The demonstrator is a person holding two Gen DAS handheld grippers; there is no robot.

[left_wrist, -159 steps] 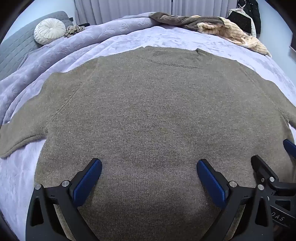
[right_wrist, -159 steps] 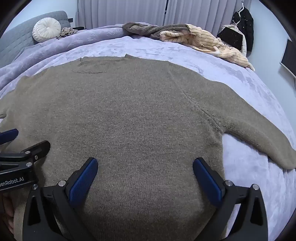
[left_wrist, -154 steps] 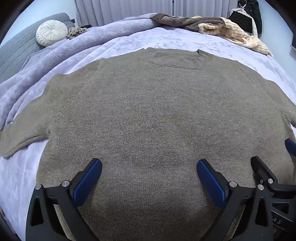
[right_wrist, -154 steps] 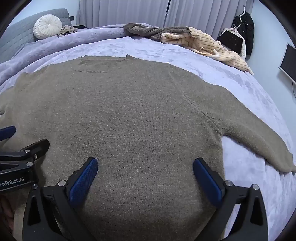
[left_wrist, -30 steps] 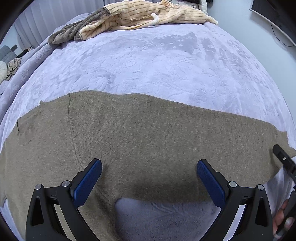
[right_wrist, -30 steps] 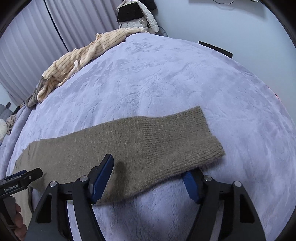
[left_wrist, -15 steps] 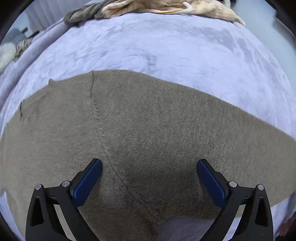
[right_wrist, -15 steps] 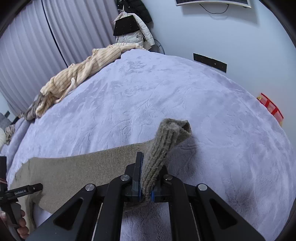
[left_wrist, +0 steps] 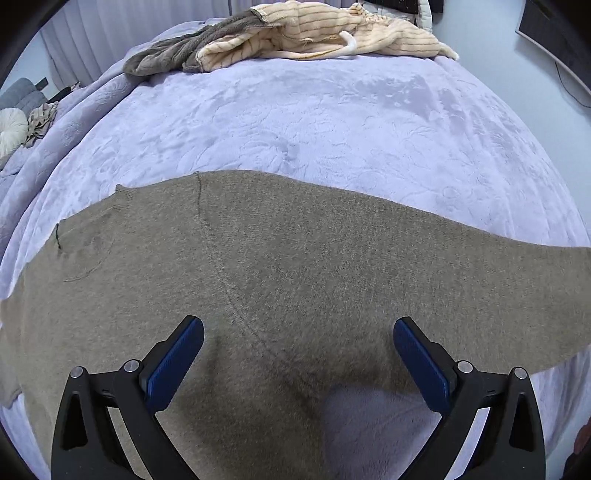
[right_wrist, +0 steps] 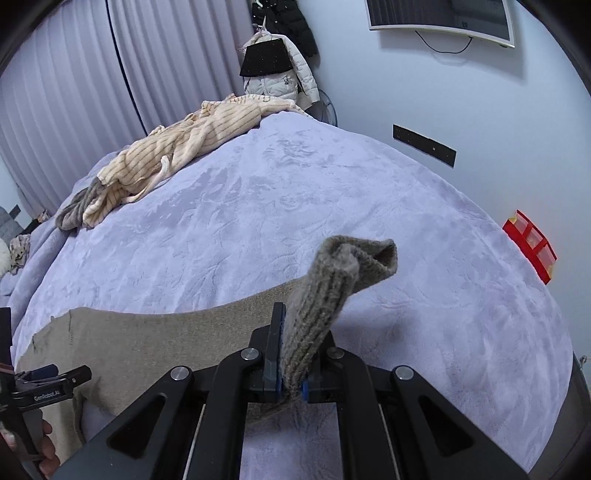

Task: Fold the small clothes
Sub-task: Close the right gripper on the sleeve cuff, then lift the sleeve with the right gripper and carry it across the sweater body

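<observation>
Sweater (left_wrist: pixel 295 280), a brown knit, is seen in the left wrist view spread flat on the lilac bedspread (left_wrist: pixel 332 122), filling the lower half of the frame from 9 o'clock to 3 o'clock. Its neckline lies toward 9 o'clock and one sleeve runs out toward 3 o'clock. The left gripper (left_wrist: pixel 298 354) is held above the underarm area with its blue pads (left_wrist: pixel 173 358) wide apart and nothing between them. A heap of striped cream clothing (left_wrist: pixel 314 33) is noted at 12 o'clock, well apart from the sleeve.

In the right wrist view, the sleeve cuff (right_wrist: pixel 343 280) is found clamped between the closed fingers of the right gripper (right_wrist: pixel 291 369), with the ribbed end standing up and curling toward 1 o'clock, clear of the bedspread. The remainder of the sleeve trails flat toward 9 o'clock, where the left gripper and part of a hand (right_wrist: pixel 44 446) are visible at the frame edge.

Risk is judged as follows. Only a narrow bunch of cuff is pinched, so the knit could be pulled out of the pads if the sleeve is swung across quickly. Since the body is not pinned by the open left gripper, the whole garment could be dragged and wrinkled, and the fold line skewed.
</observation>
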